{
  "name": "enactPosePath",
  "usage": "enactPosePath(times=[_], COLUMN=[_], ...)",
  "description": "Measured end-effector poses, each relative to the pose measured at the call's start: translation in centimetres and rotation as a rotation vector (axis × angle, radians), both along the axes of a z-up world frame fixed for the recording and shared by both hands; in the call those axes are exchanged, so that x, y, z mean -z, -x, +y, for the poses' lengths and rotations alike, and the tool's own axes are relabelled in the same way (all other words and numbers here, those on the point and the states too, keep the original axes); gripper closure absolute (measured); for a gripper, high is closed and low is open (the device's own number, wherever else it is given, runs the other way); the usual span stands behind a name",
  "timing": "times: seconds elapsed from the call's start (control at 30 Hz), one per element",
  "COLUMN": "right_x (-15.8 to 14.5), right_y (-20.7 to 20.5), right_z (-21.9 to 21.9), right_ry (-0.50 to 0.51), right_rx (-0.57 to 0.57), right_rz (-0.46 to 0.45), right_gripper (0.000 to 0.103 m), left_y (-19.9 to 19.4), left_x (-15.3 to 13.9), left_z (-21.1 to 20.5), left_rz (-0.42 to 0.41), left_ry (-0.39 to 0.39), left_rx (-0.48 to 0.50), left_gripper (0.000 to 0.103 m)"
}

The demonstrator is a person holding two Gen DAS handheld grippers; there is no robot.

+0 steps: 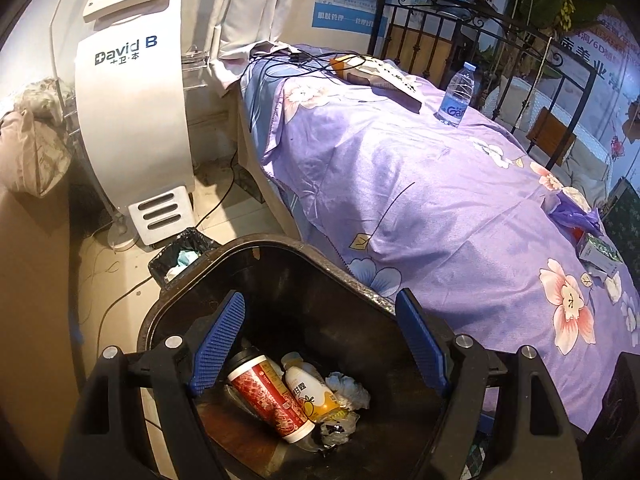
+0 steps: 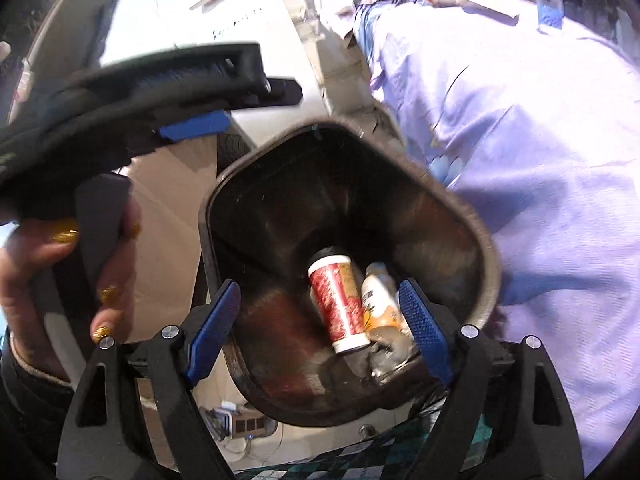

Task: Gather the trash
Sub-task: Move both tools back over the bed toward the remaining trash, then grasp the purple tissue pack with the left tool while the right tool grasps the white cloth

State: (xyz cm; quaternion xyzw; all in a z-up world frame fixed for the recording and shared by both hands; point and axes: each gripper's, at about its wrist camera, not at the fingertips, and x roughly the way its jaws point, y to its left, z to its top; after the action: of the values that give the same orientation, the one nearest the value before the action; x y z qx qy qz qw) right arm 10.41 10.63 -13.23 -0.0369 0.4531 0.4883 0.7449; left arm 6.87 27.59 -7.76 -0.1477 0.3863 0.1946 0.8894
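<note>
1. Bin point(image 1: 280, 280): dark, open-topped, standing beside the bed point(image 1: 440, 208). Contents: red cup point(image 1: 268, 396), yellow drink bottle point(image 1: 312, 392), crumpled wrappers point(image 1: 348, 390).
2. Left tool point(image 1: 320, 340): fingers spread wide over the bin mouth, holding nothing.
3. Right tool point(image 2: 320, 320): likewise wide open and empty, above the same bin.
4. Outstanding trash, judged: water bottle point(image 1: 458, 94) upright on the bed, well away from the bin; small carton point(image 1: 600, 254) and purple wrapper point(image 1: 572, 210) near the bed's right edge.
5. Risk: the upright bottle likely tips or rolls on soft bedding if nudged off-centre.
6. Risk: cables point(image 1: 304, 62) at the far end could snag.
7. Risk: both tools crowd one bin; collision likely.
</note>
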Motion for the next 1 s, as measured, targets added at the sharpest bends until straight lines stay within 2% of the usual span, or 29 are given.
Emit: enactPosePath(times=[0.17,0.33,0.47,0.67,0.9,1.0], right_x=[-1.8,-3.4,-4.7,-5.5,-6.2,-6.4], right_y=[-1.3,-3.4,-4.7,-6.8,-9.9,-11.3], right_z=[-4.5,-10.1,-14.8,-21.3,-27.8,-30.1], right_ry=[-0.022,-0.016,0.019,0.087,0.146,0.169], right_rx=[0.104,0.21,0.297,0.404,0.538,0.59], right_rz=[-0.009,0.0,-0.033,-0.022,-0.044,-0.058], right_gripper=[0.021,0.021,0.021,0.021,0.021,0.021], left_y=[-1.9,-4.1,-5.9,-8.2,-10.5,-12.2], left_x=[-0.2,-0.3,-0.3,-0.2,-0.3,-0.6], left_z=[-2.8,-6.9,-11.1,-17.6,-23.3,-25.0], left_rz=[0.004,0.002,0.003,0.012,0.008,-0.019], left_ry=[-0.006,0.014,0.035,0.057,0.044,0.05], left_rx=[0.087,0.229,0.373,0.58,0.729,0.786], left_gripper=[0.027,0.027,0.027,0.027,0.027,0.027])
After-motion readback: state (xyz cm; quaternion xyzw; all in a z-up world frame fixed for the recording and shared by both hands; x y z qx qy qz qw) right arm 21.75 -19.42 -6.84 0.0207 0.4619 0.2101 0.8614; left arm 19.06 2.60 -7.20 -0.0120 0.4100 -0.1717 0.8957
